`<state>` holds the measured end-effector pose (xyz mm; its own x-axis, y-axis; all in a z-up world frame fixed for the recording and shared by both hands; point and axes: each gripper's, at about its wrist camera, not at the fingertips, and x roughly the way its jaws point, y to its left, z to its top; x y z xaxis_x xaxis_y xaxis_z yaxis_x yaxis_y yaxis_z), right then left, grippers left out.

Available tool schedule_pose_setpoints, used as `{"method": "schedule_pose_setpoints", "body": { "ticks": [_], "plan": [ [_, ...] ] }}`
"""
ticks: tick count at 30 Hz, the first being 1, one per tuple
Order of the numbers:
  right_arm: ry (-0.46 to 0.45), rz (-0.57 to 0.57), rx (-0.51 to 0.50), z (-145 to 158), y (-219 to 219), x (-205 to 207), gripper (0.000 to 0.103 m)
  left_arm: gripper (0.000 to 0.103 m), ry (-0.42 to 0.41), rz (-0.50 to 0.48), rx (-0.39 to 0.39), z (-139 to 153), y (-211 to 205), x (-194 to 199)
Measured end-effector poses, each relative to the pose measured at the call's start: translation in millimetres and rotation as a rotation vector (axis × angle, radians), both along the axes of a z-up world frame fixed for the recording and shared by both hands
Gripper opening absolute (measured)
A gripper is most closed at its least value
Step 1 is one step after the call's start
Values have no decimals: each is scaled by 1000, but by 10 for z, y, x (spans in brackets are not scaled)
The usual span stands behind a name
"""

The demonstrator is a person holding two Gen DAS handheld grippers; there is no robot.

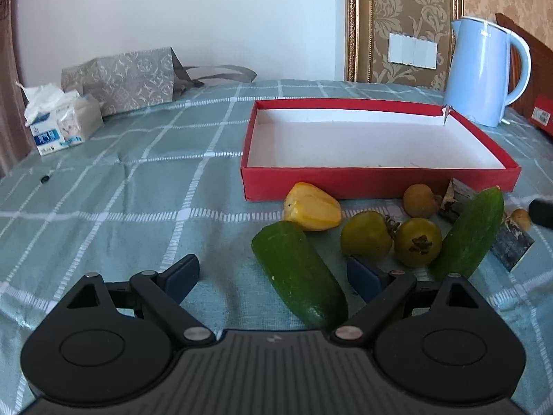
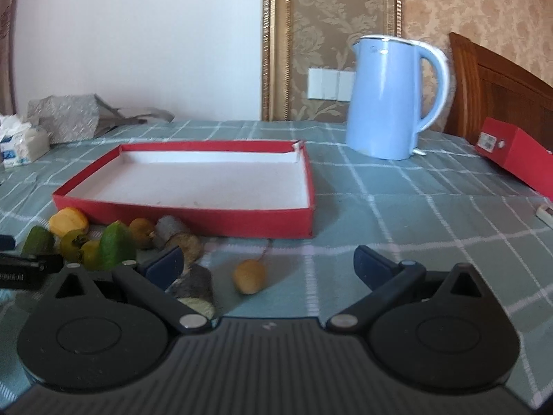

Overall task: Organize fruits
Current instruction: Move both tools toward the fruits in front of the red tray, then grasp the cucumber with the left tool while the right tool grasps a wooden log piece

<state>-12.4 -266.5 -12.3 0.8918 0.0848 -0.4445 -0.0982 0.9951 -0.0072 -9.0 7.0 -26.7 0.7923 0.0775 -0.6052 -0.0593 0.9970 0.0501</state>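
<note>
Fruit heap sits on tablecloth (image 1: 103, 180) just near of red tray (image 1: 380, 181), tray bare, nothing sorted yet. Left gripper (image 1: 273, 273) fingers wide apart, straddling near green cucumber (image 1: 299, 276), probably lined up for first pick. Right gripper (image 2: 268, 263) also spread, empty, small brown fruit (image 2: 249, 276) lying between fingers. Blue kettle (image 2: 390, 97) far right.

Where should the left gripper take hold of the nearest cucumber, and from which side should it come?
Probably at its middle, from above. The nearest cucumber lies flat on the tablecloth, slanted between the open fingers of the left gripper. Turn the wrist so the fingers close across its narrow width, not along its length.
</note>
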Motion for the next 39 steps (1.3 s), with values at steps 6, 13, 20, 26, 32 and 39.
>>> {"method": "schedule_pose_setpoints", "body": {
  "ticks": [6,13,20,26,32,39],
  "plan": [
    [17,-76,15,8,-221,35,103,93,-5,4,-18,-21,10,17],
    [22,-32,45,-30,-261,26,103,90,-14,-16,7,-40,-26,6],
    [-18,108,-42,-20,70,-111,101,67,-24,-50,-30,-32,-22,-8],
    [-13,206,-92,-32,287,-154,96,42,-39,-74,-24,-25,-44,-27],
    [12,269,-88,-47,370,-171,94,36,-43,-83,-43,-21,-19,-28],
    [86,307,-99,-119,488,-55,74,36,-43,-84,-49,-20,-13,-27]
  ]
}}
